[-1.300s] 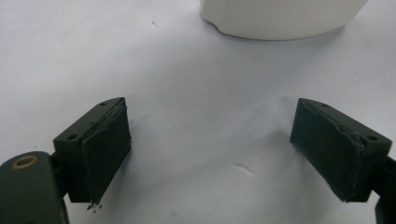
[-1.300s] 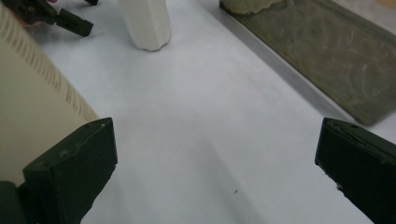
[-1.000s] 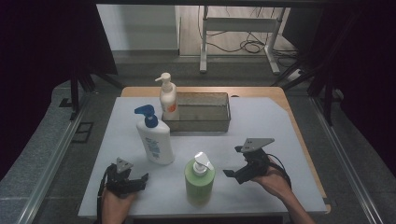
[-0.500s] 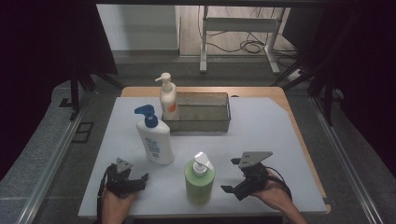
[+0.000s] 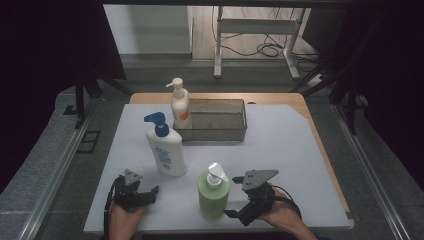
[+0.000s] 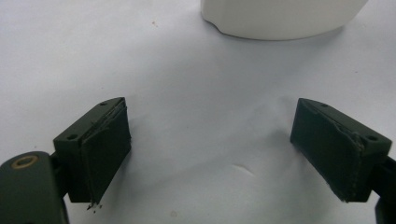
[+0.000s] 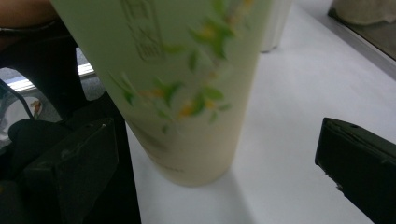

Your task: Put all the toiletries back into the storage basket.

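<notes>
Green bottle [image 5: 213, 194] between right gripper's [image 5: 239, 214] spread fingers [image 7: 359, 161].

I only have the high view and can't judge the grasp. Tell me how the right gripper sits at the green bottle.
Observer: The right gripper is open, with the green bottle between its jaws; one jaw stands clearly apart from it.
Operator: Now report the left gripper.
Observer: The left gripper is open over bare table, with nothing between its jaws.
Operator: Say what lies ahead of it.
Observer: The white bottle's base, beyond the jaws, untouched.
</notes>
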A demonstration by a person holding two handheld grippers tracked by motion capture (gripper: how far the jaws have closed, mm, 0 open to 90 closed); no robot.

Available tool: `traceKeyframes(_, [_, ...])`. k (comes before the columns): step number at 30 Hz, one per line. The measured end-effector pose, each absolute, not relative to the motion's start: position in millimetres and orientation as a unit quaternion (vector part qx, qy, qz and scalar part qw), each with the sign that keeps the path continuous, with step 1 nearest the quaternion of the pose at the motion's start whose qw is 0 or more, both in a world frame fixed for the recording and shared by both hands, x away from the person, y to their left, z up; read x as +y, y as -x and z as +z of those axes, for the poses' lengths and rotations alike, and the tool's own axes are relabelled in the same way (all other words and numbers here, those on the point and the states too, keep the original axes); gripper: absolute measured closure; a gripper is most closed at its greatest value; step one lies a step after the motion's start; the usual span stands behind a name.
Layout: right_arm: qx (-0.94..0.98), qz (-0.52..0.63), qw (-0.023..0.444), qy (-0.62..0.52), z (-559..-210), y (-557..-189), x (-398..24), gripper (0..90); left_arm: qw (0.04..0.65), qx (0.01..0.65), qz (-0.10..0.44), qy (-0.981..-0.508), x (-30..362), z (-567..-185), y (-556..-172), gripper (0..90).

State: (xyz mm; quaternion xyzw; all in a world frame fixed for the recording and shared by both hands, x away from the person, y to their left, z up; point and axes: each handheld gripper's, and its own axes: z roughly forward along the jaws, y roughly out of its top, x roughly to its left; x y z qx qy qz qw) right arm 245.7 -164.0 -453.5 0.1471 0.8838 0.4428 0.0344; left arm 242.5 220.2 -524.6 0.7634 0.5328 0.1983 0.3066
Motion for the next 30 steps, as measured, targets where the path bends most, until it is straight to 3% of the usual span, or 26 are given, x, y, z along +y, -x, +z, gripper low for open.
traceKeyframes(19, [0.878, 0.459, 0.032, -0.128, -445, -245, -128, 0.1, 0.307, 0.533, 0.198, -0.763, 220, -525, -243, 11.5])
traceKeyframes(30, [0.873, 0.471, 0.034, -0.124, -442, -246, -118, 9.8, 0.307, 0.533, 0.198, -0.763, 220, -525, -243, 11.5])
